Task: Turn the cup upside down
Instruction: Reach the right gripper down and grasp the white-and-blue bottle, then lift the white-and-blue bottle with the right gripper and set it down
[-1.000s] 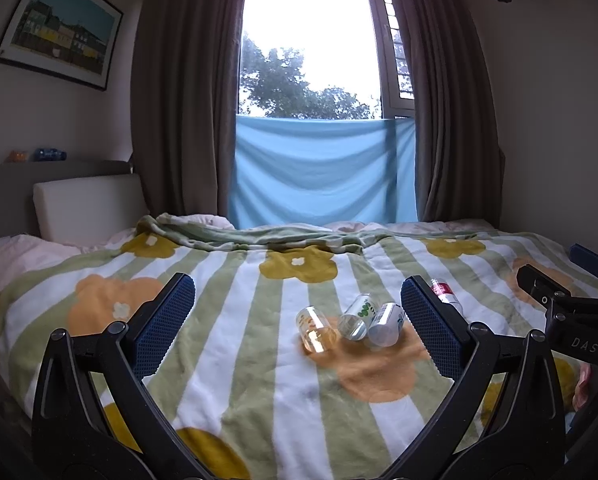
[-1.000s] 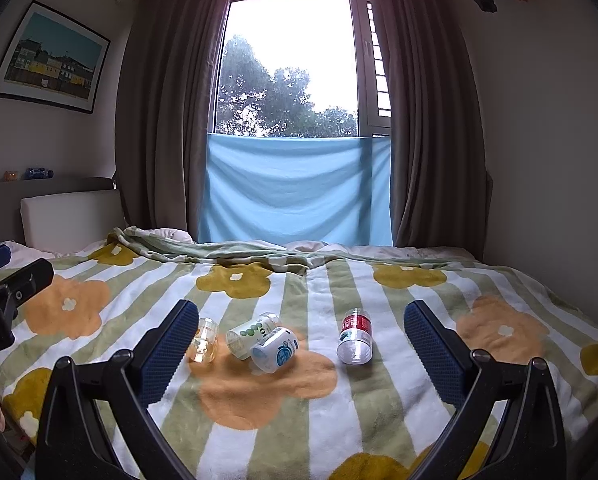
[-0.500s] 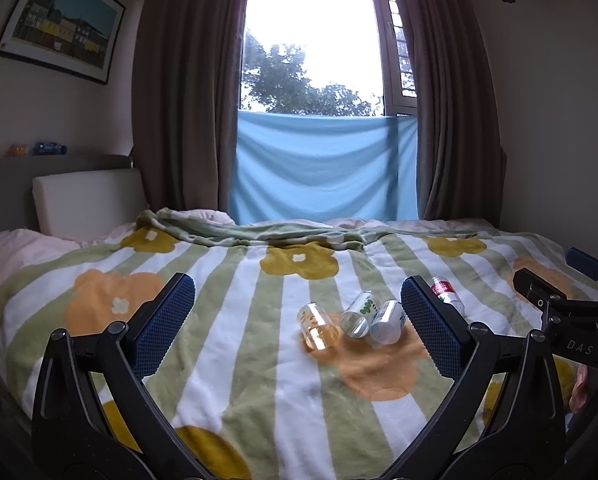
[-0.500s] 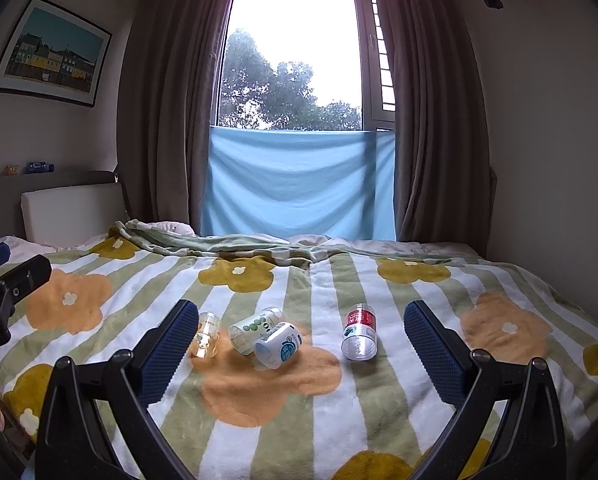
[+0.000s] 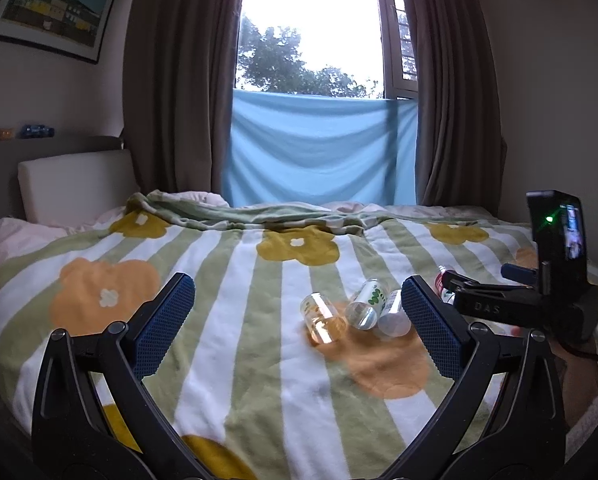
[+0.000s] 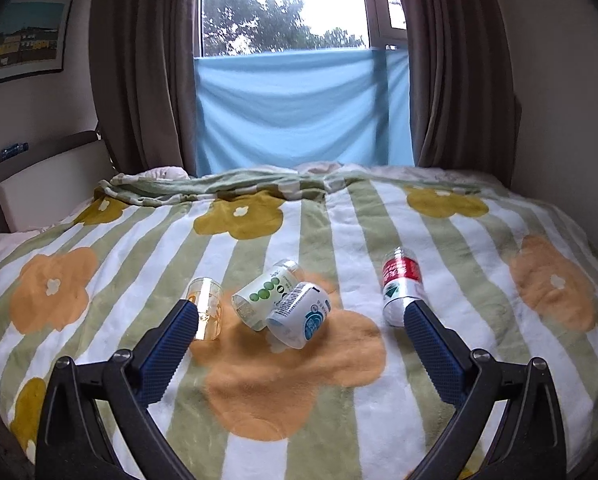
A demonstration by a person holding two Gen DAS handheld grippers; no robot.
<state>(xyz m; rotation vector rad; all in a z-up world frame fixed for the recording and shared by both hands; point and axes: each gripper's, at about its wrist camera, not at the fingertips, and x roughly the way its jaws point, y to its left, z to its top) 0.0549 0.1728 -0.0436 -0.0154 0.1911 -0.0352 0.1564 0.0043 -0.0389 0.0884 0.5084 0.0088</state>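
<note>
Several plastic cups lie on their sides on the flowered blanket. A clear amber cup lies leftmost. Beside it rests a cup with green dots, touching a white cup with a blue label. Apart to the right lies a red-labelled cup, mostly hidden in the left wrist view. My right gripper hangs open just short of the cups, which show between its fingers. My left gripper is open, empty and further back. The right gripper's body shows at the left view's right side.
The blanket covers a bed, with a rumpled fold at the far end. A padded headboard stands at the left. Curtains and a blue cloth hang at the window behind. A wall rises close on the right.
My right gripper has moved forward and down toward the cups, which now appear larger and between its fingers. The left gripper moved only slightly. The cups have not shifted.
</note>
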